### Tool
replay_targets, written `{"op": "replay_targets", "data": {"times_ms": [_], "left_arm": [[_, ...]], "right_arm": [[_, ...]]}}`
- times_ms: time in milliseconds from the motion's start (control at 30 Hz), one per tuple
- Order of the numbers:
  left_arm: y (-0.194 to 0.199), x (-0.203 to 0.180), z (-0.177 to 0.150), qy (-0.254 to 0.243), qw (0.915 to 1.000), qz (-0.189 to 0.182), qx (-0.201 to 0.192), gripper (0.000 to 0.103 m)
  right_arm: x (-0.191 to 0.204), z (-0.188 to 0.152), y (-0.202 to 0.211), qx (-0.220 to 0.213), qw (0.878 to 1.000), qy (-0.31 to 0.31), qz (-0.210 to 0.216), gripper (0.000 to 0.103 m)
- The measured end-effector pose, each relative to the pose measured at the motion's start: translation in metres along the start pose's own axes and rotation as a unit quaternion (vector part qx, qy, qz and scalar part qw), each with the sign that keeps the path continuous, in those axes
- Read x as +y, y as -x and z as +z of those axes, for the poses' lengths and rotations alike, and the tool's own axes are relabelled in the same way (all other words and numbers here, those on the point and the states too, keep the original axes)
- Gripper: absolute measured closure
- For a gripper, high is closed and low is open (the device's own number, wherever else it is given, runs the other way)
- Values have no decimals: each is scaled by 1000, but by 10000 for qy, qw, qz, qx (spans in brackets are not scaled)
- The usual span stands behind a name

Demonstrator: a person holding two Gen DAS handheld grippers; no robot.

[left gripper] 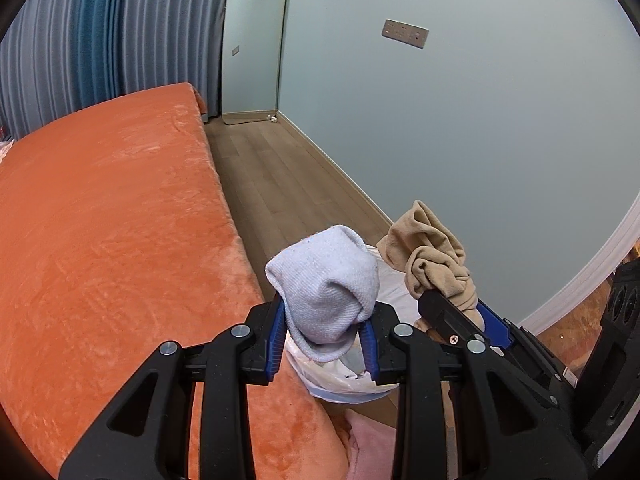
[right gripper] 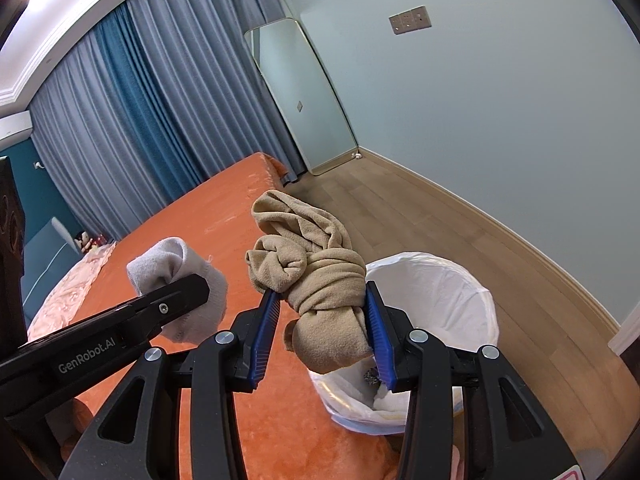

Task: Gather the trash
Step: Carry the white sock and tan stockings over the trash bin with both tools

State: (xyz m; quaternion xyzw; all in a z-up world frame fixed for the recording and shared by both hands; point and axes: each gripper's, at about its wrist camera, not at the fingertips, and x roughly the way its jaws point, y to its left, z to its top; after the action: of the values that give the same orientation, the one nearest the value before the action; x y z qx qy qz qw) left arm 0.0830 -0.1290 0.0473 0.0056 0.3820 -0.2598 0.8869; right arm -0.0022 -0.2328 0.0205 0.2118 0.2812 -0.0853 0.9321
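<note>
My left gripper [left gripper: 326, 320] is shut on a pale grey sock [left gripper: 326, 276] and holds it in the air above a bin lined with a white bag [left gripper: 344, 380]. My right gripper [right gripper: 322, 308] is shut on a knotted tan sock [right gripper: 320, 280] and holds it over the near edge of the same white-lined bin [right gripper: 440, 292]. In the left wrist view the right gripper [left gripper: 460, 308] with the tan sock [left gripper: 432, 256] sits just to the right. In the right wrist view the left gripper [right gripper: 176, 292] with the grey sock [right gripper: 180, 280] sits to the left.
An orange blanket covers the bed [left gripper: 100, 220] on the left, right beside the bin. Wooden floor [right gripper: 460, 216] runs between the bed and the pale blue wall. A tall mirror [right gripper: 304, 96] leans in the corner by the blue curtains [right gripper: 120, 120].
</note>
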Motion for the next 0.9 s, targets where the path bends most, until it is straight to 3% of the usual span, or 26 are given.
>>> {"op": "replay_targets", "data": {"times_ms": [500,900], "left_arm": [[-24,-33,1,-268,9992,-245,172,73],[-50,-32,0,-234,9985,-334,375,72]], "right_arm": [[-29,-4,6,-37,9995,-214,-220,62],[-36,-10,-7,87,9990,-269,-357,62]]}}
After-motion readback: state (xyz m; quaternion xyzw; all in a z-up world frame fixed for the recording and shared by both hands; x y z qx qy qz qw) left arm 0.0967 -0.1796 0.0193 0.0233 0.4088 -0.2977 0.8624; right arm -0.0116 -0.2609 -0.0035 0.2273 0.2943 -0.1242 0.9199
